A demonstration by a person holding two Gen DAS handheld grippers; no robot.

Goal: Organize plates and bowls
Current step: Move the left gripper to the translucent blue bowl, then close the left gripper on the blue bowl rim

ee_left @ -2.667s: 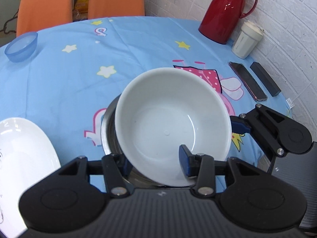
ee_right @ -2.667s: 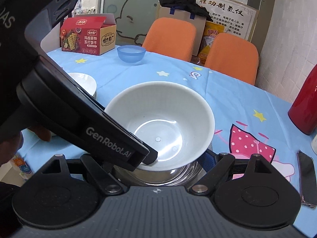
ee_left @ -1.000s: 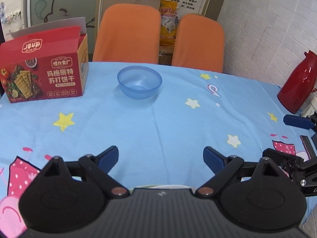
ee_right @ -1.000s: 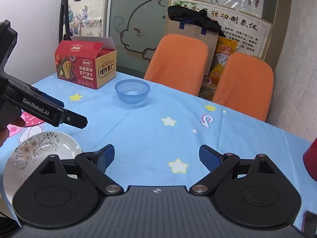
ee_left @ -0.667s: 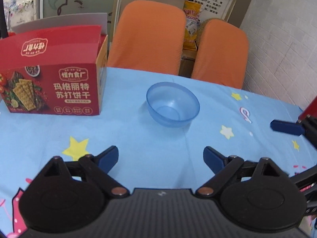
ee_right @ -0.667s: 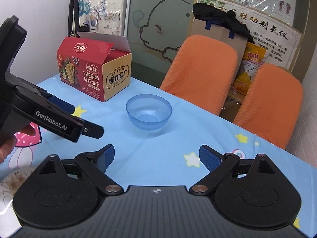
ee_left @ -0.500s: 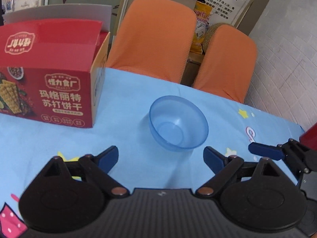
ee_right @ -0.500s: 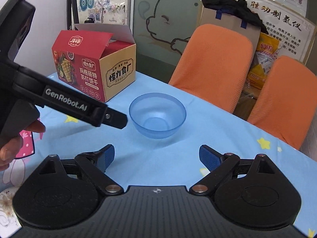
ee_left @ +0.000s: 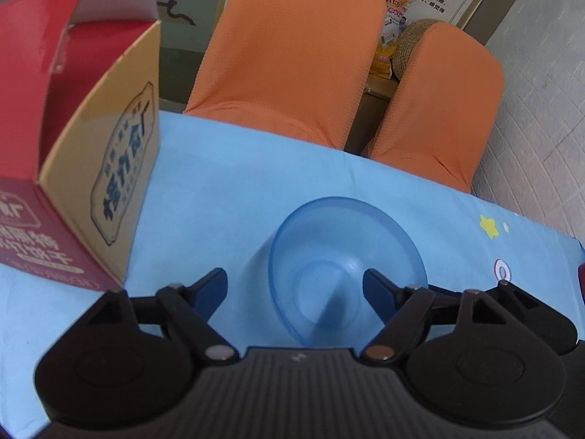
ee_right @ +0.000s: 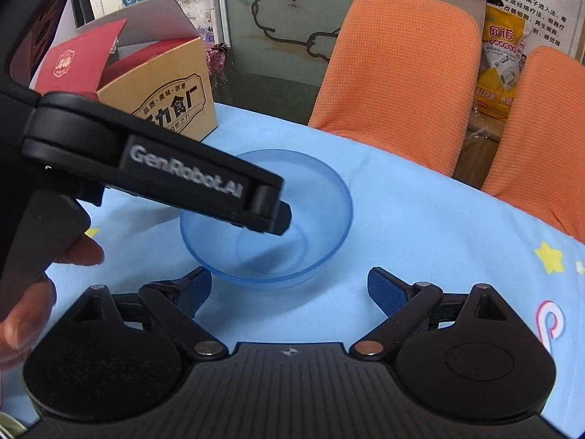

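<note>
A translucent blue bowl (ee_left: 347,248) stands upright on the blue star-print tablecloth near the far table edge. My left gripper (ee_left: 294,289) is open and straddles the bowl's near left rim: its right finger sits inside the bowl, its left finger outside. In the right wrist view the bowl (ee_right: 314,197) lies just ahead, and the left gripper's finger (ee_right: 270,212) dips into it. My right gripper (ee_right: 289,289) is open and empty, just short of the bowl's near side.
A red and tan cracker box (ee_left: 84,168) with its flap open stands left of the bowl; it also shows in the right wrist view (ee_right: 161,98). Two orange chairs (ee_left: 292,62) stand behind the table edge. A white brick wall (ee_left: 541,109) is at the right.
Both grippers left the white bowl nested in the metal one and moved across the table to the blue bowl. The left gripper's right finger is now inside the bowl.
</note>
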